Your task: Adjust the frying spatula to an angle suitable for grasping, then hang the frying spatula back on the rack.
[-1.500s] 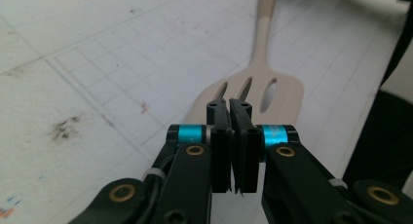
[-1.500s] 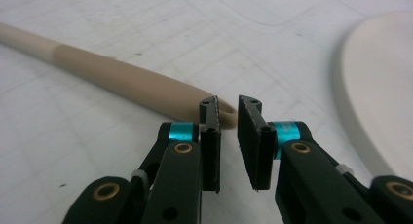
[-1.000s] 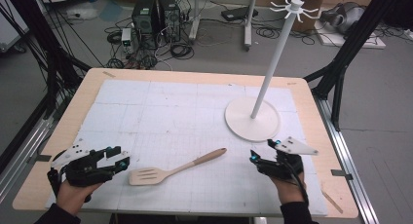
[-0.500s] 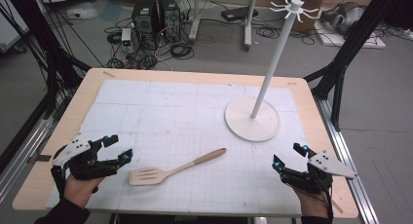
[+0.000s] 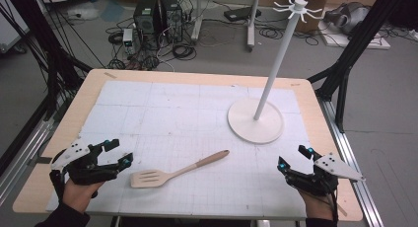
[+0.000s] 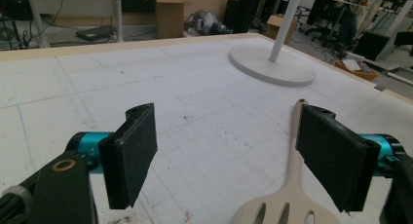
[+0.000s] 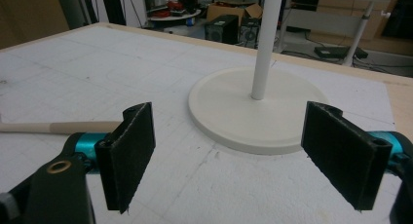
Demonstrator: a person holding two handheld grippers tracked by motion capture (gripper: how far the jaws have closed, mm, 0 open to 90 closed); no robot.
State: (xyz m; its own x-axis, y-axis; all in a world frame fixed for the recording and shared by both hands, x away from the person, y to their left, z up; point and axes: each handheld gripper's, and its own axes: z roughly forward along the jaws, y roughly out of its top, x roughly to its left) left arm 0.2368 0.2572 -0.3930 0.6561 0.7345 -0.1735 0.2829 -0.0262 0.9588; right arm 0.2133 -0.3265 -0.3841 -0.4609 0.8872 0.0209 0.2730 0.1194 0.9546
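Both my tools, left tool [image 5: 116, 153] and right tool [image 5: 293, 157], gape empty; spatula [image 5: 175, 170] lies between them, next I pinch its handle

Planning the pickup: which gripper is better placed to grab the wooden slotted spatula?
Left. The left gripper sits open right beside the pale wooden slotted spatula, by its blade. The right gripper, also open, is farther off.

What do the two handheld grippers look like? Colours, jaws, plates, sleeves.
Both are black-bodied. Left gripper and right gripper each carry a grey three-cornered plate on top with small dark holes. Each has two flat black rectangular pads on teal cylindrical mounts; a brass-coloured ring sits on the black bracket in each gripper view. The person wears dark sleeves.
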